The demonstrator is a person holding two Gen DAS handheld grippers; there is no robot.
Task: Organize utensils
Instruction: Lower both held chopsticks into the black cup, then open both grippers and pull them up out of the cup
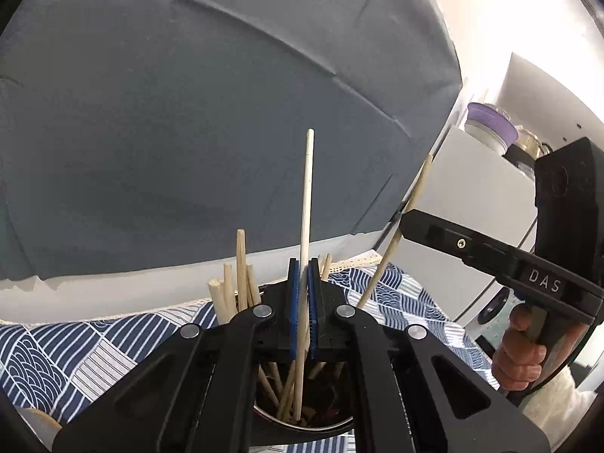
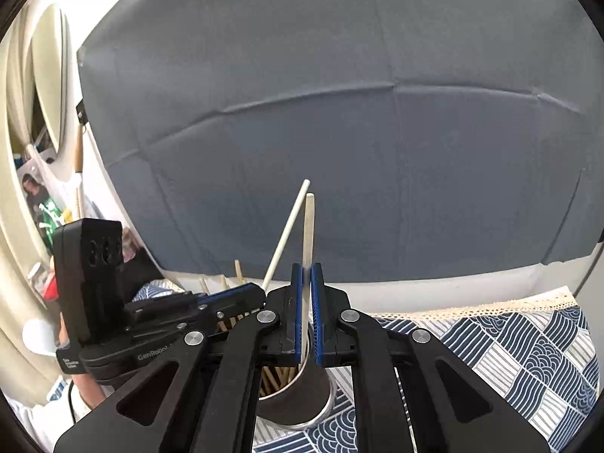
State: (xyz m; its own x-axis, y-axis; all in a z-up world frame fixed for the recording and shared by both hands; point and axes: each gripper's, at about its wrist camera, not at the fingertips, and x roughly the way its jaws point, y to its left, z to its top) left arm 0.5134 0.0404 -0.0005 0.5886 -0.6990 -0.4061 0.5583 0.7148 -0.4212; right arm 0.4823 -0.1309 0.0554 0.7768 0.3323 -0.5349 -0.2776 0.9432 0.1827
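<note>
Wood, pale: one chopstick (image 1: 305,249) clamped between the blue pads (image 1: 293,309) of the left tool (image 1: 303,309), standing near upright, lower end down inside the holder
Right tool (image 2: 306,313): closed on a second pale chopstick (image 2: 306,264), upright, lower end hidden behind the pads (image 2: 316,317) above the holder mouth
Holder: dark metal cup (image 2: 302,396) with a bright rim, standing on the surface directly below both tools; in the left wrist view its mouth (image 1: 302,407) shows between the tool arms
Holder contents: several wooden chopsticks (image 1: 234,283) leaning at mixed angles, blunt ends up; count cannot be told
Cross view, left camera: right tool body (image 1: 502,264) enters from the right, marked "DAS", its chopstick (image 1: 396,234) slanting up toward the grey backdrop; person's fingers (image 1: 521,355) wrap the handle
Cross view, right camera: left tool body (image 2: 170,317) enters from the left, its chopstick (image 2: 287,234) tilting right so its tip sits just beside the right tool's stick
Surface: covered by a blue and white wave-pattern cloth (image 2: 521,347) with a lace edge
Backdrop: grey creased sheet (image 1: 211,113) behind the surface
Far right, left camera: white appliance (image 1: 472,196) with a purple-lidded jar (image 1: 490,124) on top
</note>
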